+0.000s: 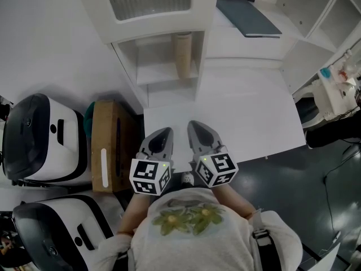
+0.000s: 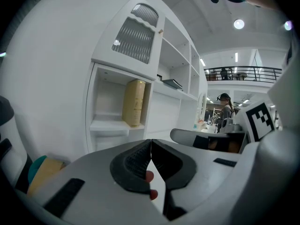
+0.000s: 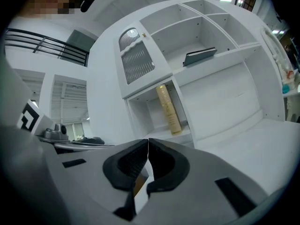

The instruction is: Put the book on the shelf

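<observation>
Left gripper (image 1: 163,133): clenched on nothing, jaws pressed together, over the table's (image 1: 248,117) near edge, close to our body.
Right gripper (image 1: 196,126): also closed tight and empty, just beside the left one at the same near edge.
Tan book (image 1: 182,55): upright in the shelf's (image 1: 158,72) low open compartment by the table's far-left corner, toward the compartment's right wall.
Dark book (image 1: 248,17): flat on a higher ledge beyond the table's far edge.
Step, as we judge it: no book lies on the table, so the placing looks done and we only need to stay clear.
Doing it well: we hold both grippers low and well apart from the shelf, so nothing nudges the upright book. If it needs straightening, we approach level and open only when near the spine.
</observation>
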Motion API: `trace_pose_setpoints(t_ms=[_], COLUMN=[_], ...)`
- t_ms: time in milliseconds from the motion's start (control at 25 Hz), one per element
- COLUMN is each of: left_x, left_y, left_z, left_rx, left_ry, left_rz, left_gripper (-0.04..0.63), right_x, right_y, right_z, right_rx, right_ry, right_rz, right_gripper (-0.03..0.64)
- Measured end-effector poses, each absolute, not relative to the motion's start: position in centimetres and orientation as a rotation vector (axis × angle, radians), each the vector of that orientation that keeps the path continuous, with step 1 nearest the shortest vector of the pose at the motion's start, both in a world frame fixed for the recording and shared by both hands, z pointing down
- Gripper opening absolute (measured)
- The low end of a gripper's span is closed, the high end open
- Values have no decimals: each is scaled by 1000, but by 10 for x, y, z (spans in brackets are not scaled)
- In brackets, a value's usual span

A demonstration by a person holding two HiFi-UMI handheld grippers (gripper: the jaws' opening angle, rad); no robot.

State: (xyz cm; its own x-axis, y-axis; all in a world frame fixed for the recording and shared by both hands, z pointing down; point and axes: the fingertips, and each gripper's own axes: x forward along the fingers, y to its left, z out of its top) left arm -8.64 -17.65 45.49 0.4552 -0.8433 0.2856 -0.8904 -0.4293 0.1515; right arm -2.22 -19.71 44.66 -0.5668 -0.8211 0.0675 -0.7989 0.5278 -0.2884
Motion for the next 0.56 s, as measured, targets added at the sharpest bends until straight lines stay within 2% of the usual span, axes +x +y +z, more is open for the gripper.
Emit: trace_pose_setpoints(t_ms=[560], left_x=[-89], left_y=[-146], left_z=[455], left_rx=[2434], left_ry=[-1486], left_rz=[220], left_gripper=[28], right_x=[-23], right_y=[-165], right_z=[447], right_rx=[-1441], right_ry=[2693], right_rz=[-425], right_gripper=[32])
